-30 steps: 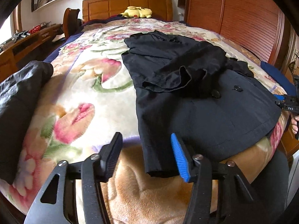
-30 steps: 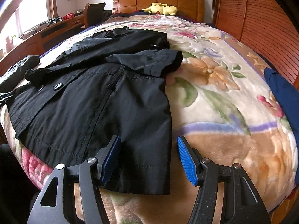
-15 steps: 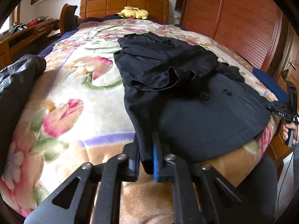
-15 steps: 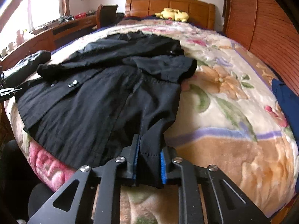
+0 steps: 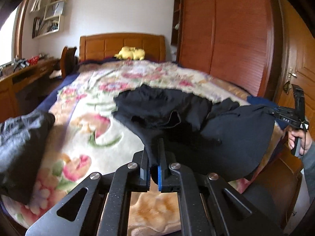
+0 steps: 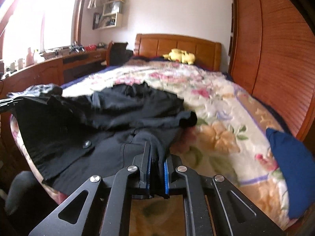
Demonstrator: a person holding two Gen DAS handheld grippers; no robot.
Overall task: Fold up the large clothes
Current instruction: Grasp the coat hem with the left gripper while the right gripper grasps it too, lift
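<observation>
A black coat lies spread on the flowered blanket of a bed, its hem at the near edge. My left gripper has its jaws closing tight on the hem's left corner, which is lifted off the bed. My right gripper is likewise closing tight on the coat at the hem's right corner. The left wrist view shows the right gripper at far right, held by a hand. The left gripper shows at the far left edge of the right wrist view. Between them the hem hangs taut.
A dark crumpled garment lies at the bed's left edge. A blue cloth sits at the right edge. A yellow plush toy rests by the headboard. A wooden wardrobe stands right, a desk left.
Both grippers went from open to shut on the coat's hem corners. Then both rose and tipped up, lifting the hem off the blanket.
</observation>
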